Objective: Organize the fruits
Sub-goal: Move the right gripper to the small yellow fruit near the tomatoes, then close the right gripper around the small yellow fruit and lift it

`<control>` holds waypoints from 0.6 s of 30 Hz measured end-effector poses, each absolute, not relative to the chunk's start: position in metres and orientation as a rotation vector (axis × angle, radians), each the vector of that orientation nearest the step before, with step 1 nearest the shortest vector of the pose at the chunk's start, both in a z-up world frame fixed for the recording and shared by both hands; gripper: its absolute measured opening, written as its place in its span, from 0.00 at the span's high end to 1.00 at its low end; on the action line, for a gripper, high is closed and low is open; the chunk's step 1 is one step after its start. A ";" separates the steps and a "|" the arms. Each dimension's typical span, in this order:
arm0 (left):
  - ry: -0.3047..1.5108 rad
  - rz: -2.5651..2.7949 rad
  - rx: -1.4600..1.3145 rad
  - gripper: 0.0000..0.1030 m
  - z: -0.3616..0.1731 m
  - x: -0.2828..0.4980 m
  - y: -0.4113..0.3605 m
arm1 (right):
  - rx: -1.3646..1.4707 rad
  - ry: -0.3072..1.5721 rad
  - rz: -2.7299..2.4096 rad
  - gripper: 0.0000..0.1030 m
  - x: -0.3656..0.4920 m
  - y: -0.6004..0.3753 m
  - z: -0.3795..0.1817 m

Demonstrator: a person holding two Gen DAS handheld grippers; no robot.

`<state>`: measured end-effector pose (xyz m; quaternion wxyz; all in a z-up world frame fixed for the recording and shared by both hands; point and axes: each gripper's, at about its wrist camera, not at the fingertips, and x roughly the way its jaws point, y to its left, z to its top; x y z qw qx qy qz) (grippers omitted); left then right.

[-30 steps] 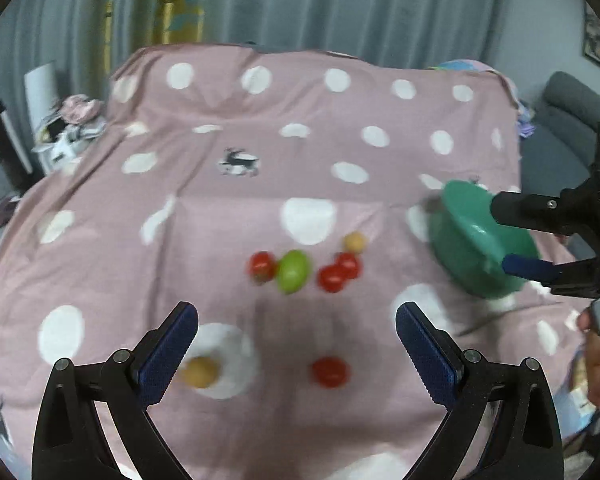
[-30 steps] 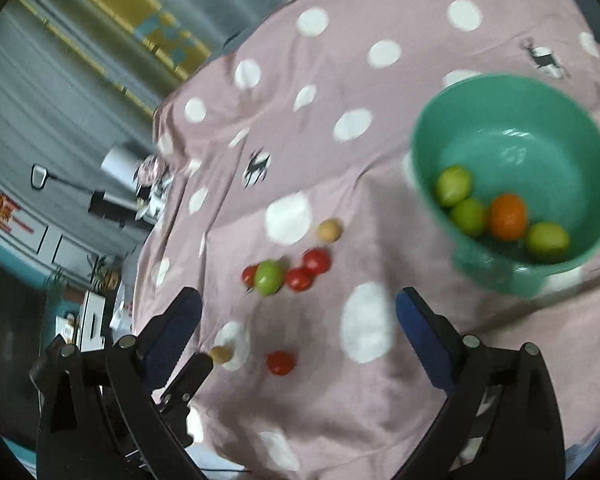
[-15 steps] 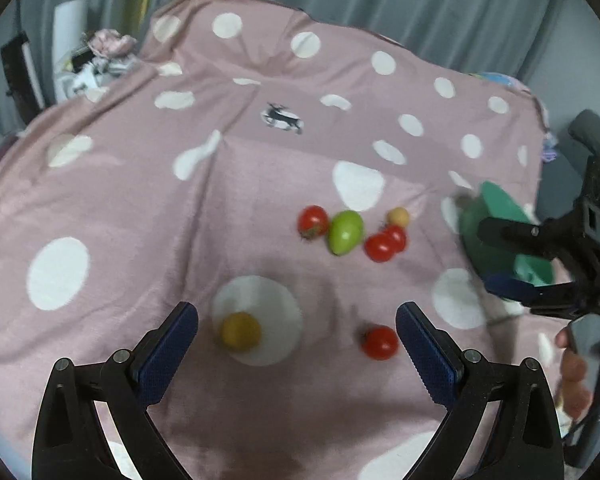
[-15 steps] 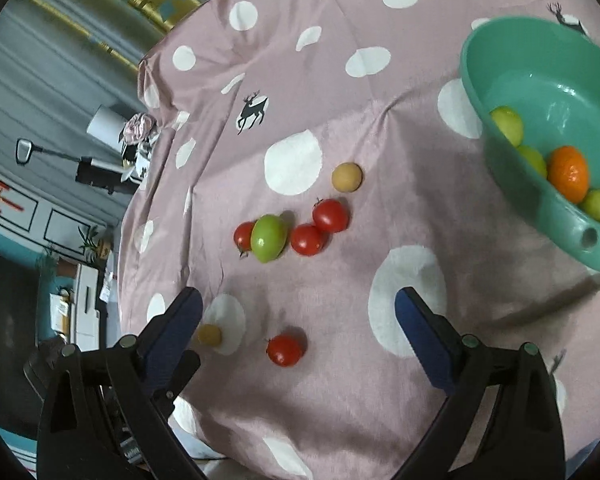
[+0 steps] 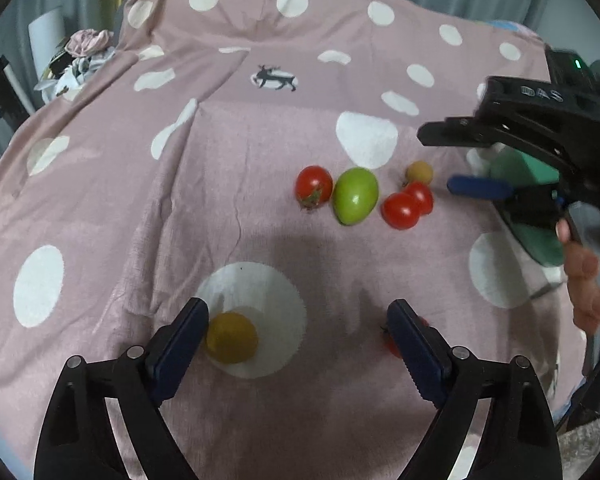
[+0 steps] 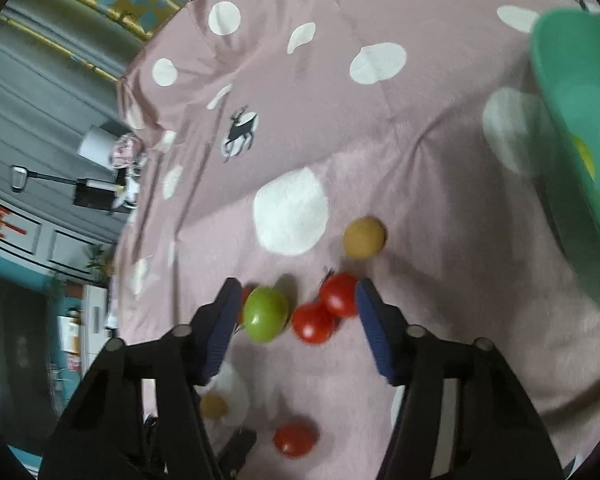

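— Leaning over the pink dotted cloth (image 5: 260, 208), both tools tip steeply down. What's the left gripper (image 5: 296, 332) doing?

— It hangs spread wide, its jaws having just narrowed slightly. The small yellow round fruit (image 5: 231, 337) sits on a white dot just beside its left finger, gripped by nothing; a red tomato (image 5: 390, 342) peeks from behind the right finger.

— And the right gripper (image 6: 294, 308)?

— Its jaws have just been closing. The green tomato (image 6: 265, 314) and two red cherry tomatoes (image 6: 326, 312) lie between them, not yet pinched. A tan round fruit (image 6: 364, 237) lies farther off, the green plastic bowl (image 6: 572, 92) at far right.
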<state>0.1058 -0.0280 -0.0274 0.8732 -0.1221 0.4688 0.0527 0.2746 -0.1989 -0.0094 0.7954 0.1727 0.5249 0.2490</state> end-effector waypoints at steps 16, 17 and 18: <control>0.995 0.190 -0.303 0.68 -0.039 0.104 0.007 | 0.305 1.134 0.400 0.76 0.308 -0.192 -0.037; 0.995 0.181 -0.299 0.69 -0.039 0.104 0.008 | 0.302 1.127 0.403 0.76 0.308 -0.192 -0.037; 0.996 0.167 -0.293 0.69 -0.039 0.103 0.008 | 0.303 1.125 0.407 0.76 0.308 -0.193 -0.037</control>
